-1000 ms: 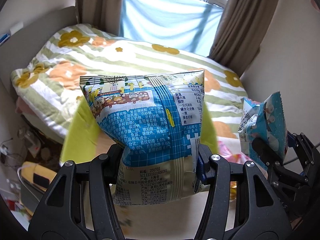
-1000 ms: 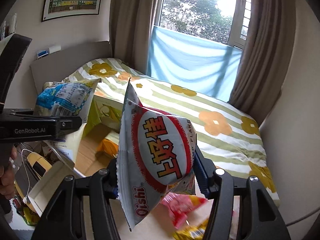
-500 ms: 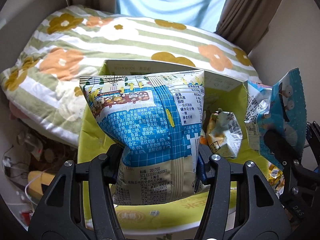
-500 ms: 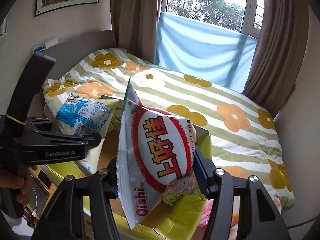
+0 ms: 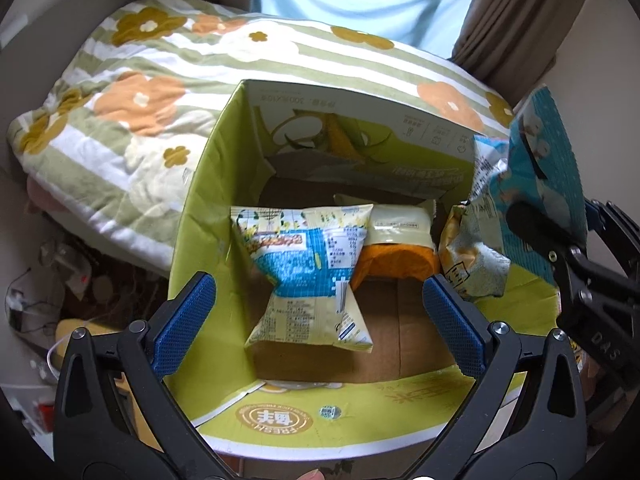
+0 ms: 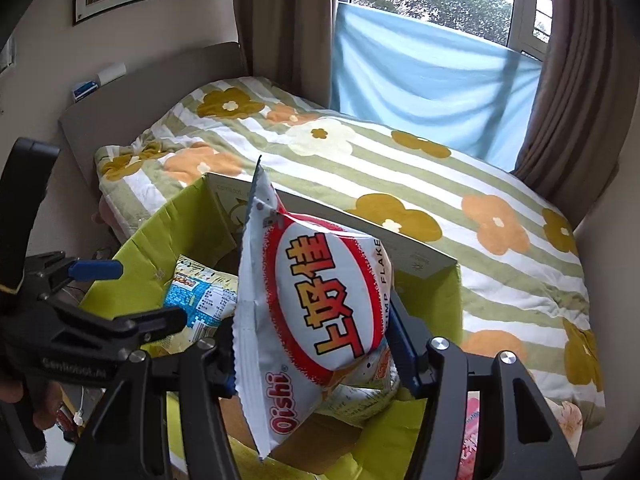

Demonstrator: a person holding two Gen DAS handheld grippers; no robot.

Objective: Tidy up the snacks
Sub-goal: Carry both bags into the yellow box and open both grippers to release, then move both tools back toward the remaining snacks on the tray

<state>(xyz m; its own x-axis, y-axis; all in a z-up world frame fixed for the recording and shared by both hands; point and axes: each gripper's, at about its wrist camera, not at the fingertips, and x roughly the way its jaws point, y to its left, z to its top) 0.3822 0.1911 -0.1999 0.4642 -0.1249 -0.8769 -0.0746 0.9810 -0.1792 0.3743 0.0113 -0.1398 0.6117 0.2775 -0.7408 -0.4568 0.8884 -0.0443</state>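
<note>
My left gripper [image 5: 318, 284] hangs over the green cardboard box [image 5: 208, 208] with its jaws opening wide. The blue-and-yellow snack bag [image 5: 308, 276] stands inside the box below them, free of both pads. An orange-and-cream packet [image 5: 400, 248] and a crumpled yellowish bag [image 5: 468, 256] also lie in the box. My right gripper [image 6: 316, 360] is shut on a white Oishi bag with a red oval [image 6: 320, 304], held upright above the box's [image 6: 132, 252] near right part. The left gripper [image 6: 136, 296] shows at the left of the right wrist view.
A bed with a striped floral quilt [image 6: 440, 184] lies just behind the box. Cables and clutter cover the floor at the left [image 5: 60, 272]. Pink snack packets [image 6: 476, 428] lie to the right of the box. Curtains and a blue sheet hang at the window.
My left gripper has opened and the blue-and-yellow bag has dropped into the box. Both grippers have come forward and down over the box. The right one still grips the Oishi bag.
</note>
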